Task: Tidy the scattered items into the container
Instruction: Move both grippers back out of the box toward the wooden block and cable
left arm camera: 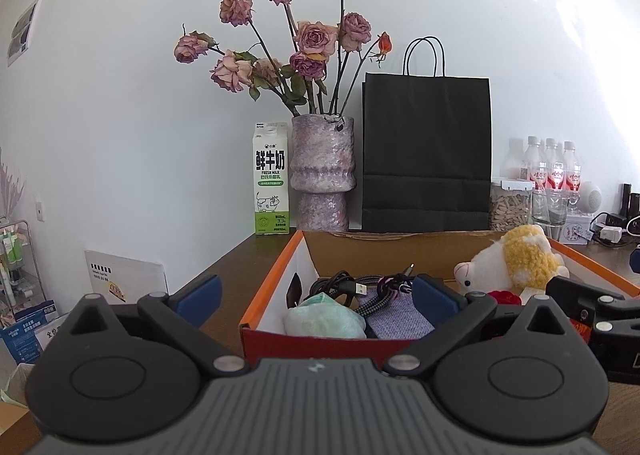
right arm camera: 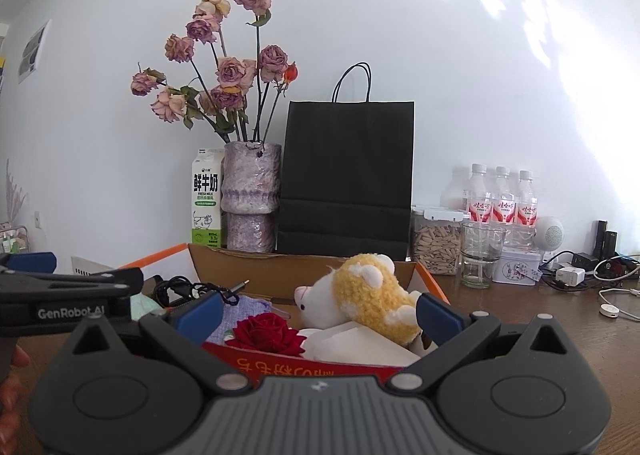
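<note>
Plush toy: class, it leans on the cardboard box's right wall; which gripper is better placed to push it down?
Right, probably. The right gripper is open with the plush toy straight ahead; the left gripper faces the cables.

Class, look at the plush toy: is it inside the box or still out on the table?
Inside. The plush toy lies on its side within the box walls, resting on the other items there, beside a red rose.

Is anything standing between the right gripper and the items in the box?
Nothing visible. The right gripper is open at the box's near wall, with the plush toy and red rose directly ahead inside.
</note>
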Demonstrator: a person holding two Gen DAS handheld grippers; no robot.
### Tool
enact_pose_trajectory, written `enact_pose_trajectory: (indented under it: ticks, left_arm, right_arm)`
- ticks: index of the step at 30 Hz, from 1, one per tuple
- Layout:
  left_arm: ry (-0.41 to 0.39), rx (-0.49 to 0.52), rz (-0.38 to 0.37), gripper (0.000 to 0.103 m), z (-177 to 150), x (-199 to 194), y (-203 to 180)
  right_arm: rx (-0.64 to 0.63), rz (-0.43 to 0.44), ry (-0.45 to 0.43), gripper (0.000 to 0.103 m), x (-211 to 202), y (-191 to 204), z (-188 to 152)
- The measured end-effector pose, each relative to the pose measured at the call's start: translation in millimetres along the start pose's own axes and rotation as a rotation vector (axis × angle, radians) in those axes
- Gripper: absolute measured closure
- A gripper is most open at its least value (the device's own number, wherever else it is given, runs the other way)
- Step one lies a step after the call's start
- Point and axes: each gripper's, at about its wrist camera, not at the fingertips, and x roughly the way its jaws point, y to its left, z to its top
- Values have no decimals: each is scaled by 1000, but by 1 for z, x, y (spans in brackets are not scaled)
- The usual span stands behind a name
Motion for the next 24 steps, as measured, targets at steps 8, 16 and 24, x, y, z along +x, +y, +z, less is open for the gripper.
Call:
enact_pose_trajectory:
  ticks: [8, 16, 24]
  left_arm:
    - [11, 30, -18, 0, -5, -7, -2]
    - [43, 23, -39, 0, -11, -18, 4]
    - [118, 35, -72, 0, -15, -24, 8]
  right_arm:
    - [-5, -10, 29, 0, -8, -4, -7]
    - [-8, -4, 70, 0, -16, -7, -12]
    - [14, 5, 124, 0, -26, -15, -16]
